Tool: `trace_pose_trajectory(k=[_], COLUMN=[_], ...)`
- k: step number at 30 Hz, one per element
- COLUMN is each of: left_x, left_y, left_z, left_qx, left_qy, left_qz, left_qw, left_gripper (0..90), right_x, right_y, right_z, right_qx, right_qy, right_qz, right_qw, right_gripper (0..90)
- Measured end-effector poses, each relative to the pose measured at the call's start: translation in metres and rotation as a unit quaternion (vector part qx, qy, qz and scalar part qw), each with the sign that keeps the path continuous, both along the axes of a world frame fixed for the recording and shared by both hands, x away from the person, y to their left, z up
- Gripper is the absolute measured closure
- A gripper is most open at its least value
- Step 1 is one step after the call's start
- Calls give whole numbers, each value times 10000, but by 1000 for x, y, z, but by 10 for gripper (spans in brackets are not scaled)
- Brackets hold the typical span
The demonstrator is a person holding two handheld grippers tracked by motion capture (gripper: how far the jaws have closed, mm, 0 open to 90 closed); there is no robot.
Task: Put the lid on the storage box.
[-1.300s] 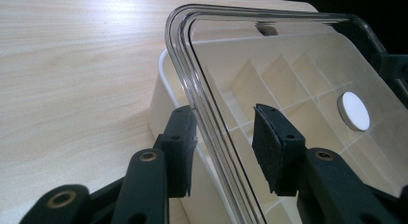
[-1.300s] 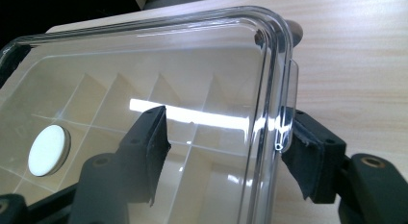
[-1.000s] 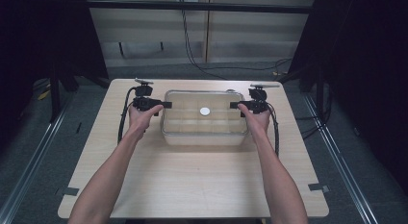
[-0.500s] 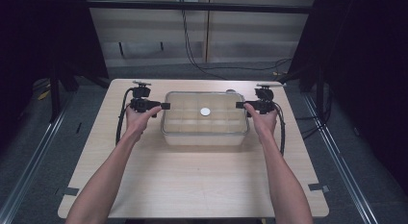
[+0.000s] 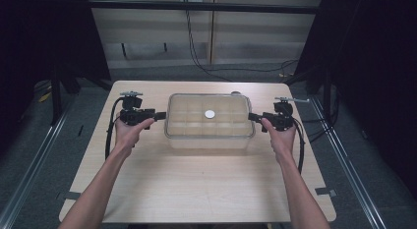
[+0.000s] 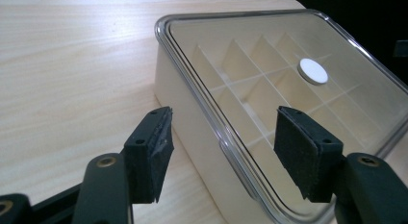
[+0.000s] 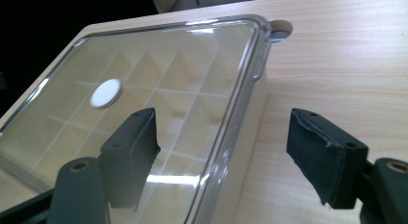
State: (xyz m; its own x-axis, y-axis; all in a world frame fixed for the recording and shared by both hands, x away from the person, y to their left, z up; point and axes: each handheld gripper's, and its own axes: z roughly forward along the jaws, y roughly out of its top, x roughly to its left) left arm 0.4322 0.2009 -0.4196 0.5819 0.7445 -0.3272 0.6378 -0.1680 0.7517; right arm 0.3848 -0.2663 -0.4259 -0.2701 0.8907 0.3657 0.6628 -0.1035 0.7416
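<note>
A light wood-grain surface [image 5: 196, 185] with rounded corners fills the middle of the high view, standing on a grey floor [image 5: 44, 165] with dark curtains at both edges of the frame and a pale panelled wall [image 5: 147, 37] across the top, where cables hang down. A clear box [image 5: 209, 122] sits on the upper middle of the surface, long side running left to right; its transparent lid [image 6: 288, 80] is in place, and cream dividers [image 6: 240, 75] inside split it into rows of compartments. A small white disc [image 5: 210, 113] lies at the centre of the lid.

The left tongs [image 5: 160, 116] are held at centre left of the high view, level with the box's left end, their tips just beside it. The left gripper view shows their jaws spread, having just been opening, with the box's near lid corner between the two pads [image 6: 159, 147] and neither pad pressing on it.

The right tongs [image 5: 252, 116] are held at centre right, just beside the box's right end. The right gripper view shows their jaws wide apart, also having just been opening, straddling the lid edge without contact. A small round grey object [image 7: 280, 27] lies on the surface behind the box's far corner.
</note>
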Motion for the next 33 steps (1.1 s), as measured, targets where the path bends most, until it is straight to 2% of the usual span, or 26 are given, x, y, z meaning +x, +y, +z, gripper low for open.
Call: trace_pose_trajectory(k=[2, 6, 8, 10, 13, 14, 16, 17, 18, 22, 24, 25, 28, 30, 31, 33], left_x=[-9, -27, -31, -35, -46, -52, -65, -71, -77, -98, -106, -112, -129, -136, -138, -146], left_y=[-2, -1, 3, 7, 14, 17, 21, 23, 25, 35, 38, 40, 50, 55, 56, 62], left_z=[0, 0, 0, -1, -4, -5, -8, -10, -12, -15, -16, -18, -25, -29, -30, -34], left_qx=[-30, 217, 173, 351, 418, 595, 631, 751, 779, 606, 597, 566, 401, 533, 550, 520], left_qy=[-115, -324, -245, -294, -322, -401, -572, -571, -581, -580, -461, -496, -421, -344, -315, -216], left_qz=[-68, -232, -343, -259, -219, -291, -358, -420, -458, -390, -404, -359, -262, -291, -220, -309], left_qw=[9999, 9990, 9990, 9986, 9984, 9970, 9957, 9947, 9942, 9957, 9963, 9965, 9980, 9976, 9977, 9979], left_gripper=[386, 385, 384, 385, 385, 385, 385, 385, 379, 355, 358, 358, 328, 321, 329, 338], right_x=[-8, -29, -37, -47, -61, -65, -76, -80, -86, -108, -117, -121, -138, -147, -150, -157], right_y=[1, 1, 2, 4, 6, 6, 8, 9, 9, 12, 12, 12, 13, 12, 12, 9], right_z=[2, 5, 4, 3, 1, 1, 0, 0, 0, -5, -7, -8, -13, -18, -20, -22], right_qx=[36, 65, 62, -43, -113, -119, -126, -154, -157, -105, -32, -18, -108, -137, -178, -125], right_qy=[-86, -222, -251, -281, -326, -334, -358, -355, -374, -378, -406, -398, -370, -359, -330, -292], right_qz=[73, 192, 244, 332, 368, 391, 445, 489, 515, 562, 561, 582, 603, 592, 607, 567], right_qw=[9999, 9995, 9994, 9990, 9987, 9986, 9983, 9981, 9978, 9976, 9976, 9975, 9974, 9975, 9975, 9979], right_gripper=[265, 272, 284, 285, 300, 300, 300, 300, 302, 301, 301, 300, 295, 292, 292, 290])
